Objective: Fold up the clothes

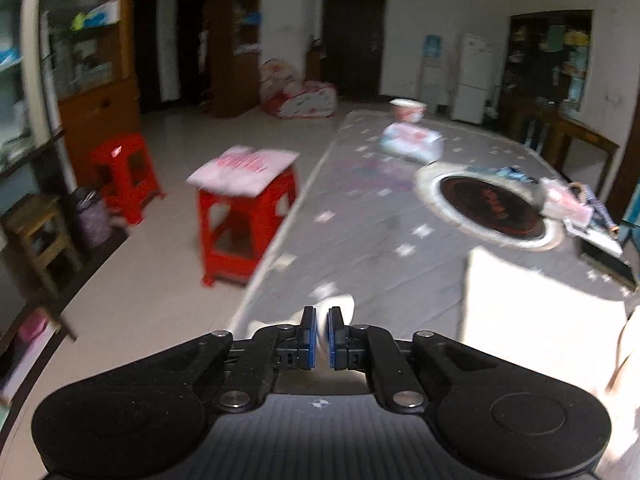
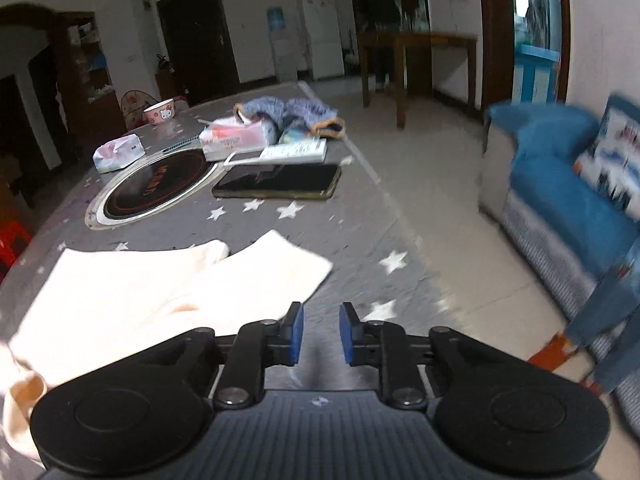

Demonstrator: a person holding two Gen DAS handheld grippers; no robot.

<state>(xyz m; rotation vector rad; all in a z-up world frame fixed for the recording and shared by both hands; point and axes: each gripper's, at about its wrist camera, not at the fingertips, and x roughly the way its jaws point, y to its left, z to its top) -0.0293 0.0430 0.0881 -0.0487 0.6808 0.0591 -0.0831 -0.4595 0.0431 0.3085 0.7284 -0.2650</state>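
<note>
— Two grippers over one table (image 2: 352,240), grey with white stars. What is each doing?

— Left gripper (image 1: 322,334) has its jaws pressed nearly together on a strip of pale cloth that shows between the blue pads; more of that cloth bulges just past the tips, at the table's left edge. The picture is smeared by blur.

— And the other?

— Right gripper (image 2: 321,334) stands spread with bare tabletop in the gap; nothing is between the pads.

— Where is the garment?

— Cream garment (image 2: 152,288) lies flat on the near part of the table, at ten o'clock from the right gripper, its edge just beside the left finger. In the left view it is the bright patch at three o'clock.

— Anything else up there?

— Round hotplate (image 2: 156,190) sits beyond the garment at eleven o'clock, a dark tablet (image 2: 278,186) at twelve, tissue packs and a bowl (image 2: 160,113) farther back. Off the table's left side stands a red stool (image 1: 244,224) with folded pink cloth on top.
</note>
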